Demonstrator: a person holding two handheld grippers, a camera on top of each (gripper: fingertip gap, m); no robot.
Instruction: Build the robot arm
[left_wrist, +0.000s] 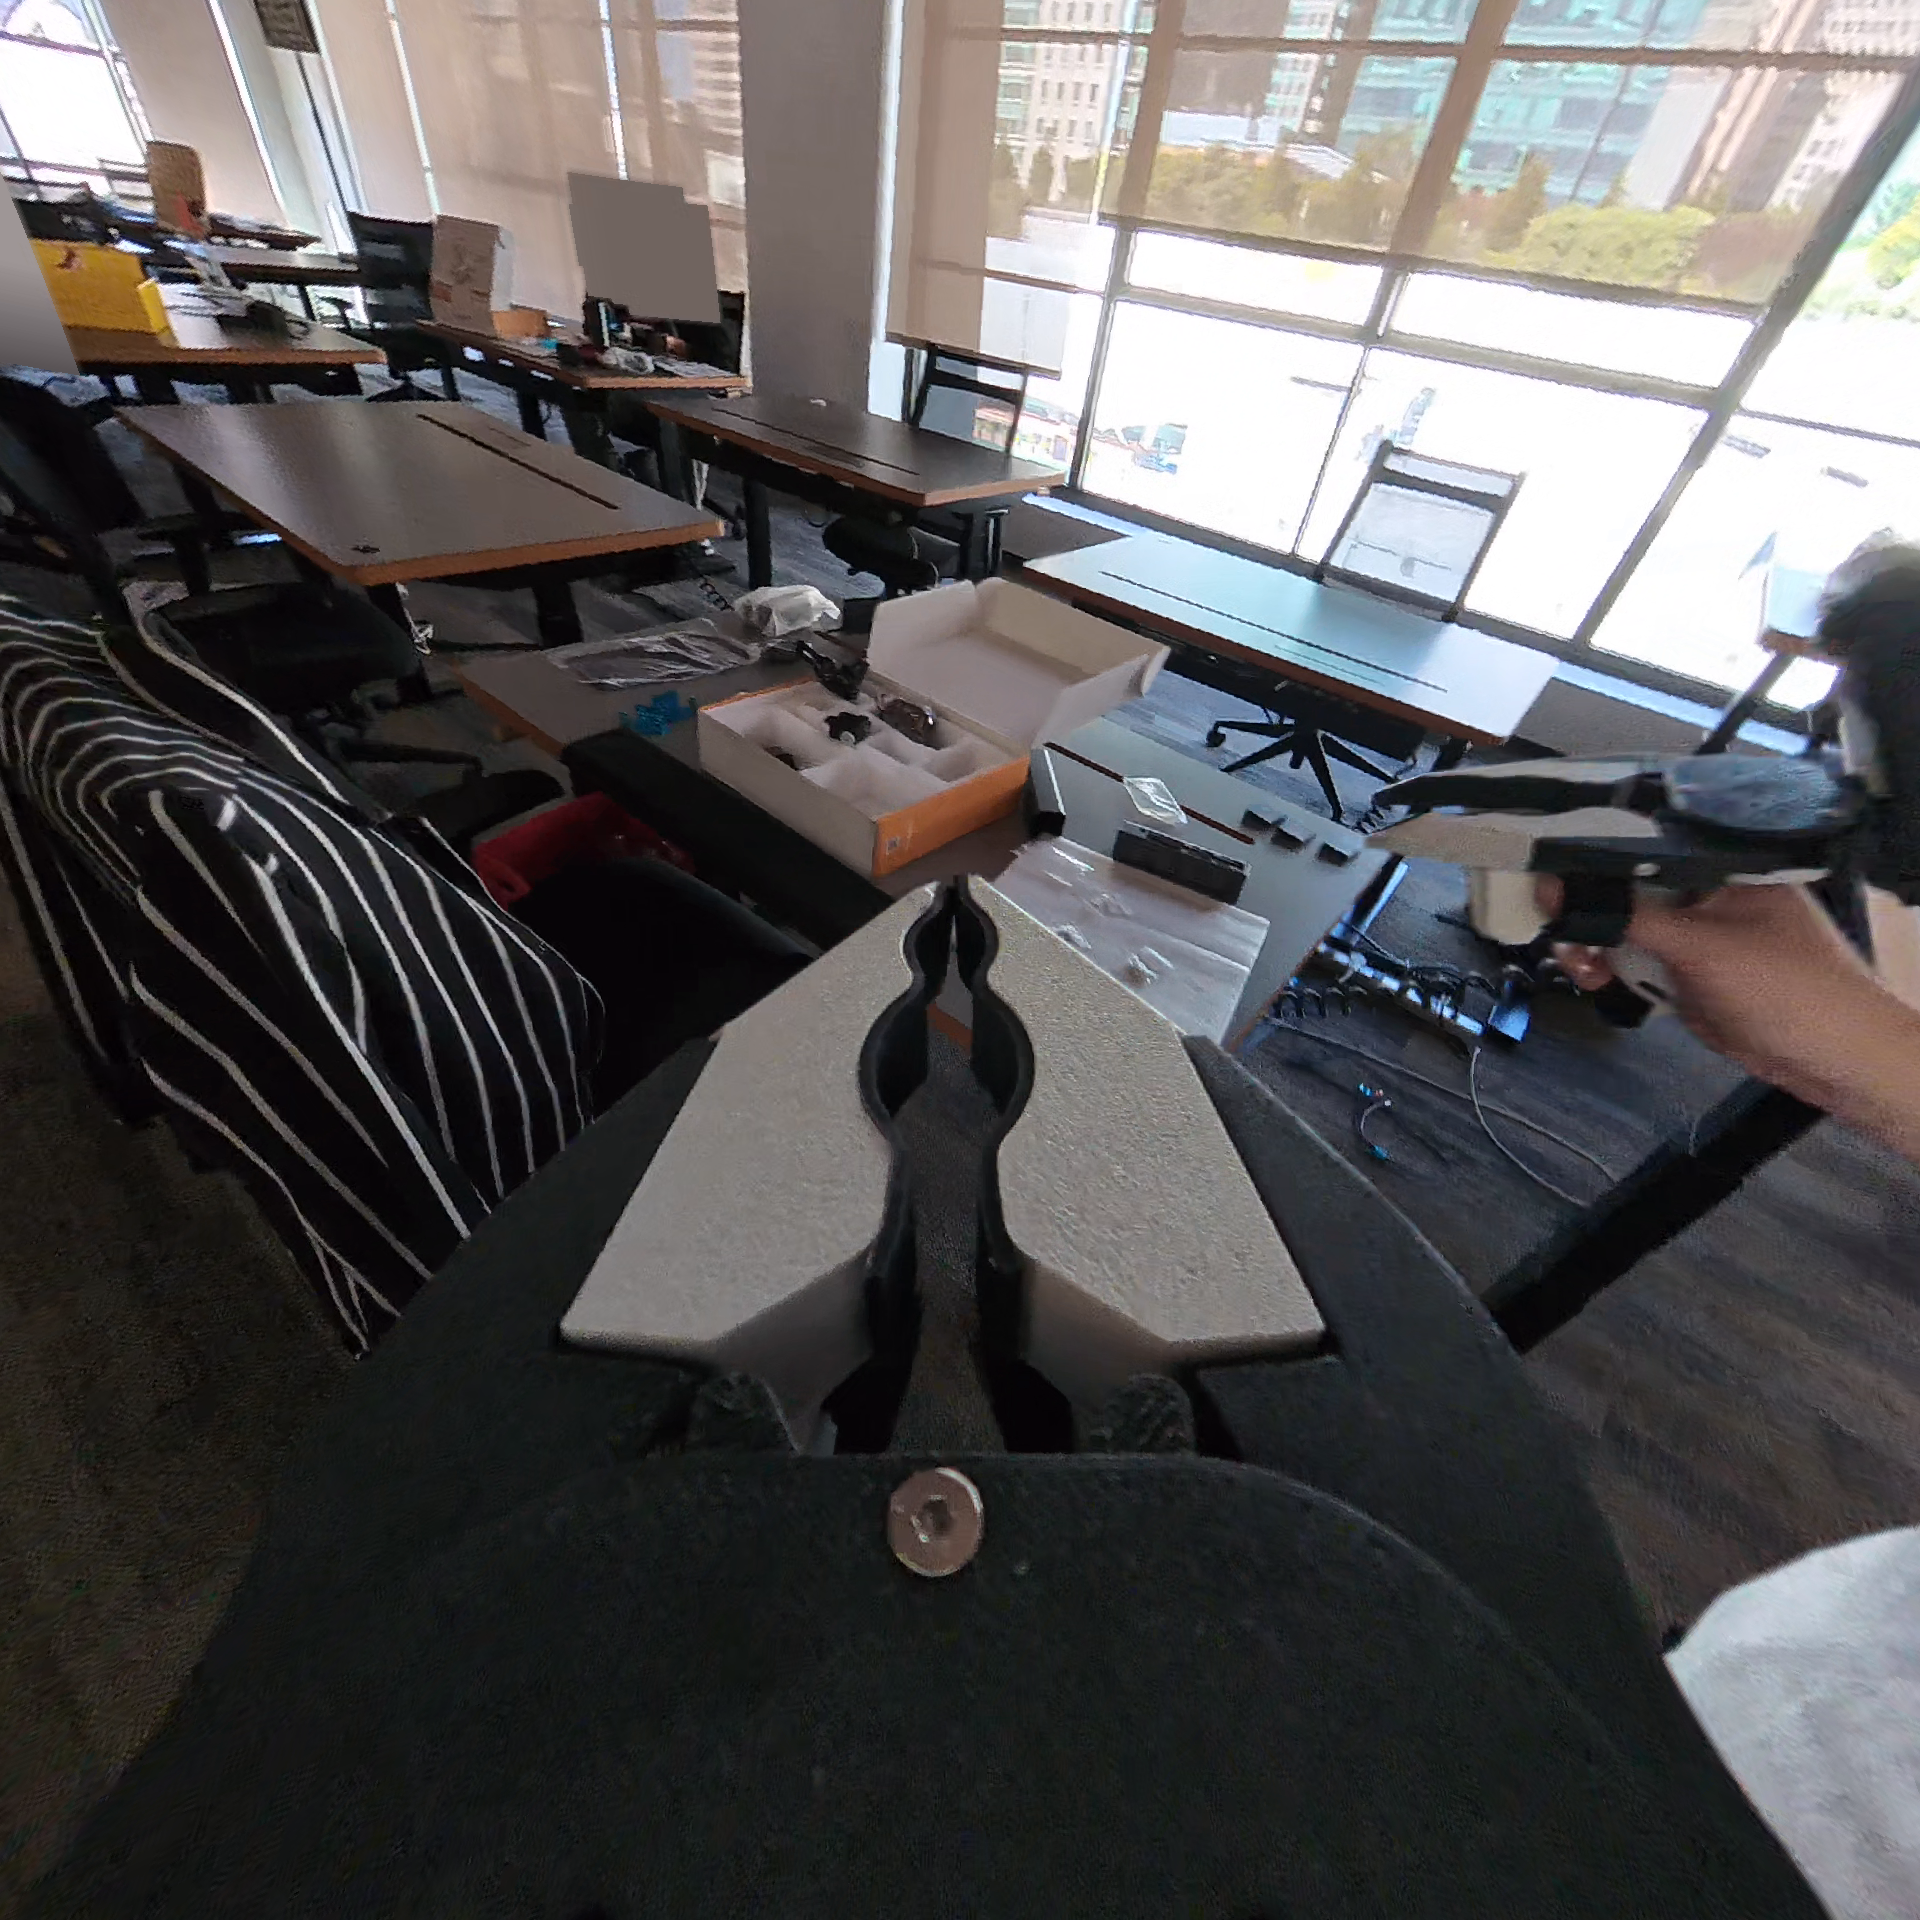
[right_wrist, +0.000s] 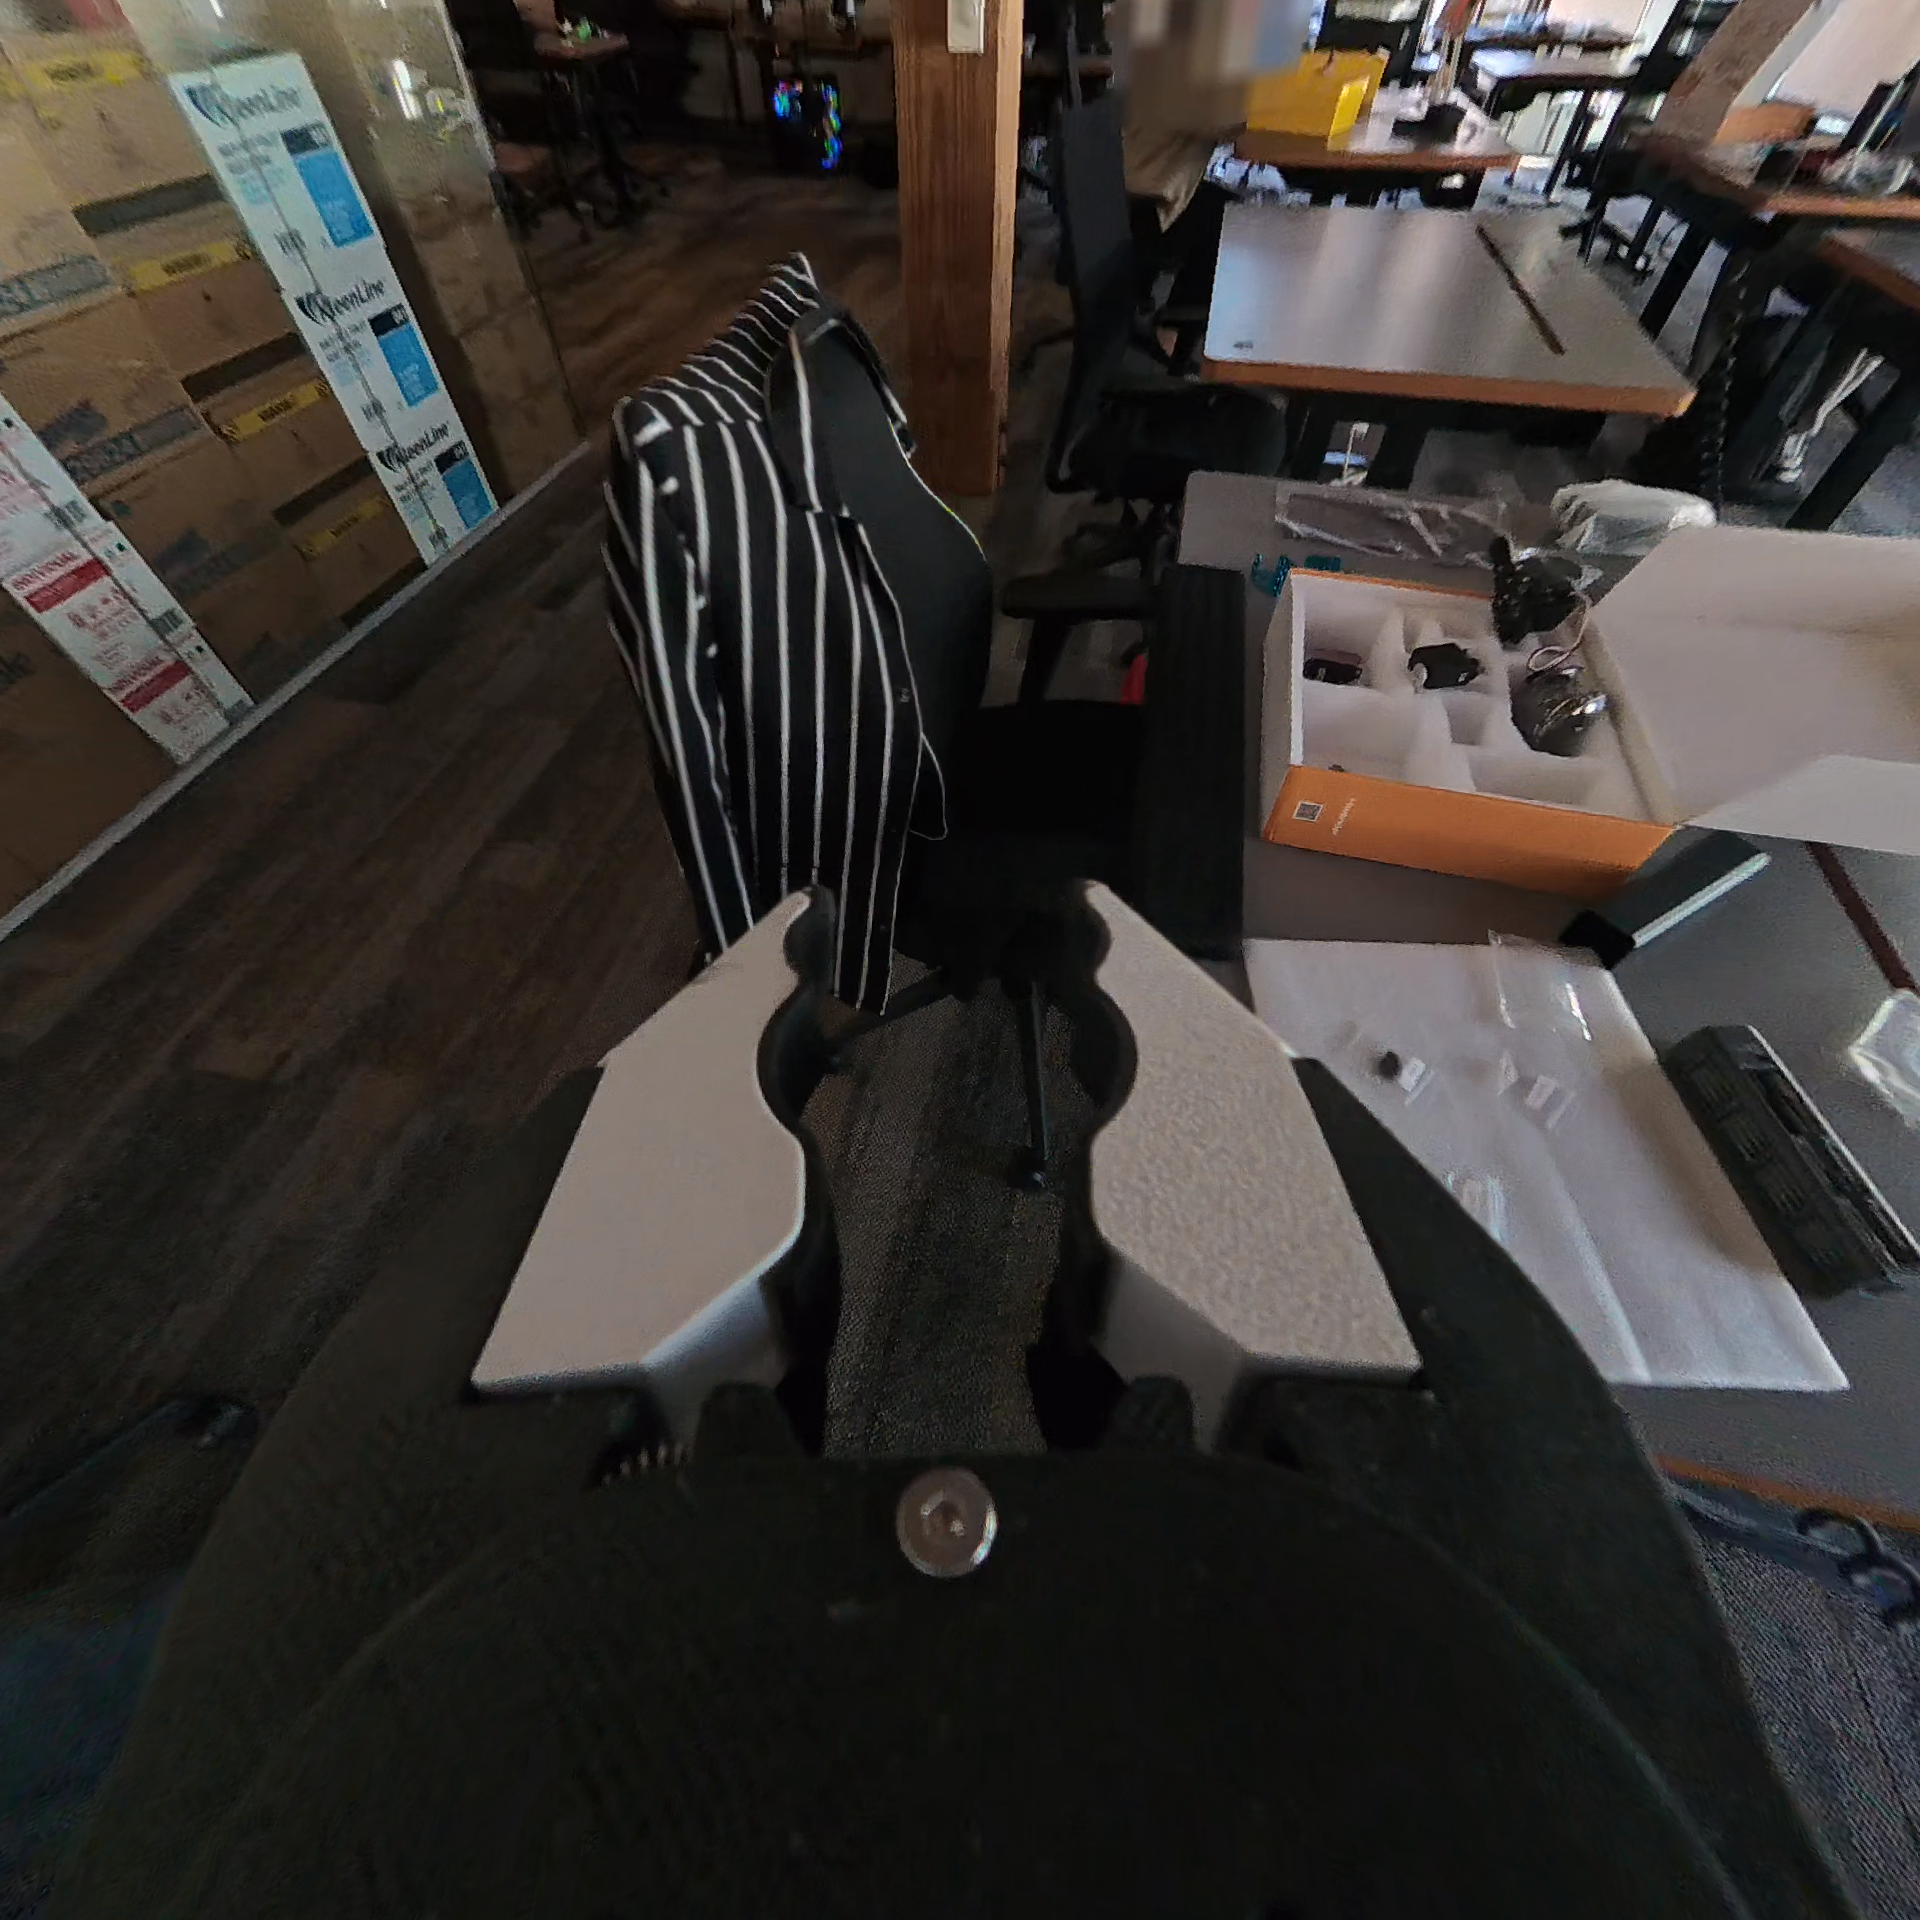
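Observation:
My left gripper (left_wrist: 956, 896) is shut, its fingertips meet in the air short of a grey table (left_wrist: 1320, 914), and nothing shows between them. My right gripper (right_wrist: 951, 916) is open with nothing in it, and points at a black-and-white striped garment (right_wrist: 769, 665) hung over a black chair. In the left wrist view the right gripper (left_wrist: 1397, 816) shows at the right, held by a hand (left_wrist: 1756, 997) over the table's corner. An open white and orange box (left_wrist: 935, 821) with foam compartments sits on the table. It also shows in the right wrist view (right_wrist: 1455, 836).
A white foam sheet (right_wrist: 1538, 1164) with small parts and a black ribbed block (right_wrist: 1787, 1153) lie on the table near me. The striped garment (left_wrist: 260, 883) is at my left. Cables (left_wrist: 1423, 1008) lie on the floor under the table. Other desks (left_wrist: 416, 488) and office chairs stand beyond. Across from one pair of fingers to the other is roughly 30 cm.

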